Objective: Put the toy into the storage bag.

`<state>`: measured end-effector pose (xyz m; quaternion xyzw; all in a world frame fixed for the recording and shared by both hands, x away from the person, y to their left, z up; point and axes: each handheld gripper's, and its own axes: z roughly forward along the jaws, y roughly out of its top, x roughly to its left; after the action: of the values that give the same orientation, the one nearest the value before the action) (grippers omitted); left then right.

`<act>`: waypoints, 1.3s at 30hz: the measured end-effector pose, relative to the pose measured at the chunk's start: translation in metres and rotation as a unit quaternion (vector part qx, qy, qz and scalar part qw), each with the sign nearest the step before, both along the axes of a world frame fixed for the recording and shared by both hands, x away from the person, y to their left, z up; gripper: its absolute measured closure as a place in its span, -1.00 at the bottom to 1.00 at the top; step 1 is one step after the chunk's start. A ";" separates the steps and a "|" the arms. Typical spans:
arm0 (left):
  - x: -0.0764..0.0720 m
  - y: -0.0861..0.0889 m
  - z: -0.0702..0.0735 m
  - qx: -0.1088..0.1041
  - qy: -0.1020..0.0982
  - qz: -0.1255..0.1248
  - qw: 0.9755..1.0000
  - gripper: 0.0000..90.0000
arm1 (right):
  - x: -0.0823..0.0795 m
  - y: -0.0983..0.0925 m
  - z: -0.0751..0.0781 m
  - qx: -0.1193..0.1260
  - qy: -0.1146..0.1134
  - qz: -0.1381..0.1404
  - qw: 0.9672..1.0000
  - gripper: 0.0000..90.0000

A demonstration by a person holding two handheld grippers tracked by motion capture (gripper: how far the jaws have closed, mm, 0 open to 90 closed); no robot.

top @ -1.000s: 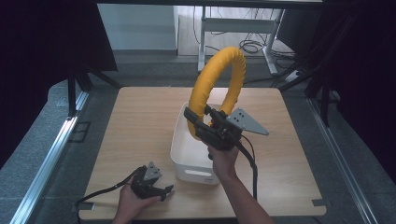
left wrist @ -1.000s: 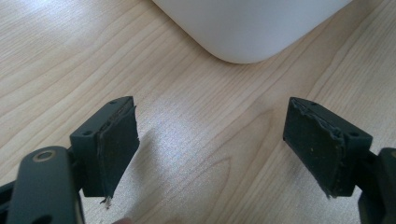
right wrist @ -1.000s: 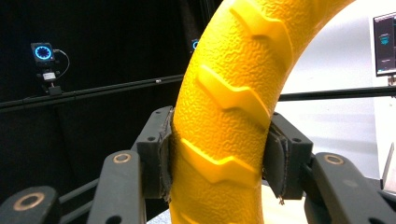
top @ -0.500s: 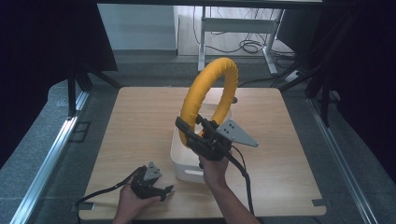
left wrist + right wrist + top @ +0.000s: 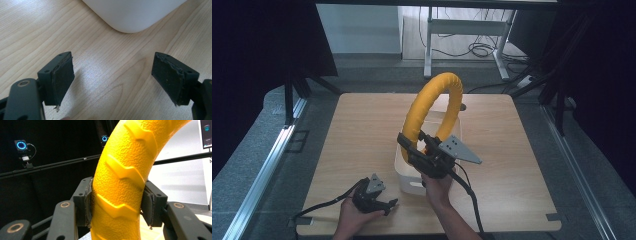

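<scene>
Up above the white bin [image 5: 404, 172], the right gripper [image 5: 419, 150] is holding a yellow ring [image 5: 434, 107] upright, its jaws clamping the lower left part of the hoop. Seen along the right gripper [image 5: 117, 203], the two black pads are pressing against both sides of the ring [image 5: 125, 170], whose pebbled skin is carrying raised chevron ridges. The ring's lower end is dipping toward the bin, which is sitting on the wooden surface [image 5: 357, 130] near its front middle. The person's right hand [image 5: 437, 187] is gripping the tool from below, its cable trailing toward the surface's front edge. Meanwhile the left gripper [image 5: 384, 205] is resting low at the front left, with its jaws [image 5: 117, 80] standing wide apart over bare wood, pointing at a rounded corner of the bin [image 5: 132, 15], holding nothing.
</scene>
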<state>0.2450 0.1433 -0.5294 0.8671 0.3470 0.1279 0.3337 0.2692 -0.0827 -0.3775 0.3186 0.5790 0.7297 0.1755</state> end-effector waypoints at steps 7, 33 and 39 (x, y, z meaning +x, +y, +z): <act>0.000 0.000 -0.001 0.001 0.002 -0.001 1.000 -0.59 | -0.002 0.001 -0.006 -0.008 -0.001 0.000 1.000 0.10; 0.000 -0.001 -0.001 0.003 0.006 -0.002 1.000 -0.59 | -0.011 0.005 -0.032 -0.019 0.014 0.002 1.000 0.09; 0.000 -0.001 -0.002 0.004 0.007 -0.001 1.000 -0.59 | -0.014 0.005 -0.036 -0.030 0.016 0.001 0.999 0.09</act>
<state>0.2454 0.1419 -0.5313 0.8698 0.3475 0.1230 0.3280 0.2556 -0.0779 -0.4135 0.3241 0.6034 0.7072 0.1752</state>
